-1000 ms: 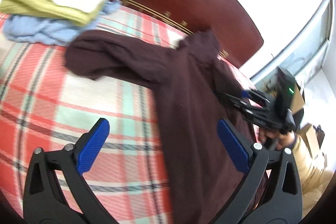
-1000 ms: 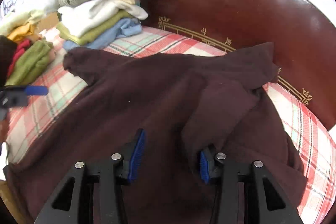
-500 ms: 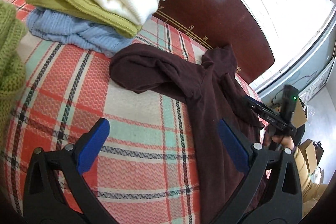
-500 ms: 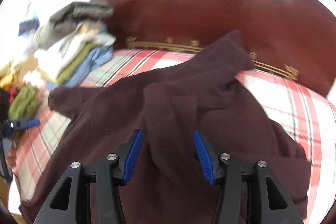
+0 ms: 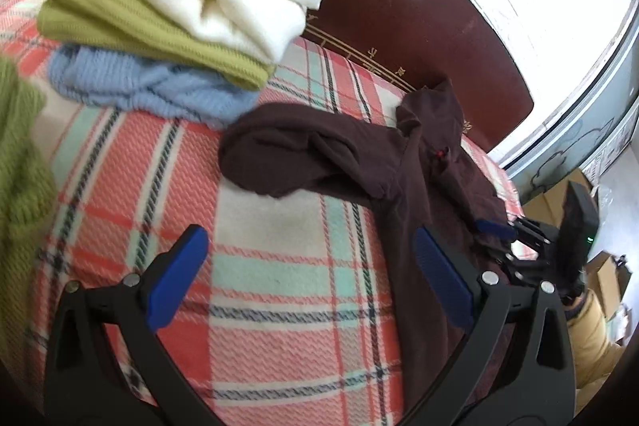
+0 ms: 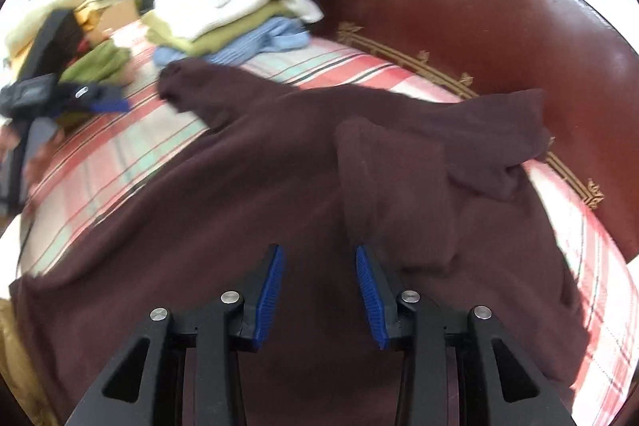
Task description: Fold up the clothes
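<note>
On the plaid bed (image 5: 279,254) a dark maroon sweater (image 6: 279,186) lies rumpled, both tools (image 5: 307,266) (image 6: 319,282) open, empty

No legible text, labels, brands, numbers or signs anywhere.

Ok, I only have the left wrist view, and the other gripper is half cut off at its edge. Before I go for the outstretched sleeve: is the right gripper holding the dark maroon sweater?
Observer: No. In the right wrist view the right gripper hangs over the dark maroon sweater with its jaws apart and no cloth pinched between them.
Operator: And the sleeve on that side?
Observer: That folded sleeve already lies turned in across the sweater's body, with its cuff end near the middle of the chest.
</note>
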{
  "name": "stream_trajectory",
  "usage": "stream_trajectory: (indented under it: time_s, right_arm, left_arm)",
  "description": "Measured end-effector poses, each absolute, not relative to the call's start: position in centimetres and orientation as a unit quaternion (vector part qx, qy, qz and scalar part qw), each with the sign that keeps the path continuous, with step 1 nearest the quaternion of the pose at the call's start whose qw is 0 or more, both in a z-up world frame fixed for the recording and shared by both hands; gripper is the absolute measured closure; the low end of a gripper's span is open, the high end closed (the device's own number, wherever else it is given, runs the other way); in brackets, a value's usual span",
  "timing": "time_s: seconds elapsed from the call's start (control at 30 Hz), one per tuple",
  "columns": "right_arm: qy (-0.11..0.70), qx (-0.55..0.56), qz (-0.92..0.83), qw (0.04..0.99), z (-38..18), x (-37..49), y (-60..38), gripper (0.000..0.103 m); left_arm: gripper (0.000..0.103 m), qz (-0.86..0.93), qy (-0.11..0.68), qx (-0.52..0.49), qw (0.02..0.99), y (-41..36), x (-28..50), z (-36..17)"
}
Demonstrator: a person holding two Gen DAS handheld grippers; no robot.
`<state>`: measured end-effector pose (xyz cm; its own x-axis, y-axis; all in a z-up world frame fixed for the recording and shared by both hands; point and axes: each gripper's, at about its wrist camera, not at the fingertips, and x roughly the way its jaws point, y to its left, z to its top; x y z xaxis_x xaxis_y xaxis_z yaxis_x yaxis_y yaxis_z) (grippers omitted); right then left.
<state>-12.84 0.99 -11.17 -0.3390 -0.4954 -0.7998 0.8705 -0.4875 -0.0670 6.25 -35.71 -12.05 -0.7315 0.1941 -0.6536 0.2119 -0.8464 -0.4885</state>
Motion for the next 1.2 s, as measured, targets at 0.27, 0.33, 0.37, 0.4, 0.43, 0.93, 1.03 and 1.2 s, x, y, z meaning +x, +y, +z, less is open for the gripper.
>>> stream_trajectory:
  time_s: [0.27, 0.33, 0.37, 0.4, 0.43, 0.93, 1.03, 1.2]
  right_arm:
    - [0.114, 0.385, -0.796, 0.453, -10.2, -11.6, 2.0, 0.041]
    - [0.086, 0.396, -0.79, 0.46, -10.9, -11.0, 1.9, 0.039]
    - [0.083, 0.402, -0.788, 0.46, -11.3, -10.6, 1.8, 0.038]
    - [0.083, 0.406, -0.786, 0.458, -11.5, -10.3, 1.7, 0.038]
    - [0.082, 0.41, -0.785, 0.456, -11.7, -10.2, 1.7, 0.037]
    - [0.028, 0.453, -0.776, 0.438, -14.2, -9.9, 3.6, 0.03]
    - [0.028, 0.449, -0.777, 0.44, -14.3, -9.6, 3.6, 0.029]
    - [0.025, 0.449, -0.775, 0.444, -14.4, -9.4, 3.9, 0.026]
  left_arm:
    - [0.001, -0.893, 0.193, 0.404, 0.053, -35.7, 1.8, -13.2]
    - [0.01, -0.89, 0.171, 0.417, 0.068, -35.6, 0.5, -13.9]
    - [0.021, -0.892, 0.164, 0.416, 0.065, -35.4, 0.3, -13.8]
    - [0.044, -0.894, 0.157, 0.415, 0.062, -35.2, 0.0, -13.7]
    - [0.062, -0.896, 0.151, 0.414, 0.059, -35.0, -0.3, -13.5]
    - [0.074, -0.862, -0.284, 0.335, 0.251, -28.6, 1.0, -3.5]
    - [0.015, -0.902, -0.158, 0.379, 0.133, -28.8, 2.2, -4.4]
    - [0.014, -0.918, 0.018, 0.392, 0.057, -30.5, 5.8, -7.4]
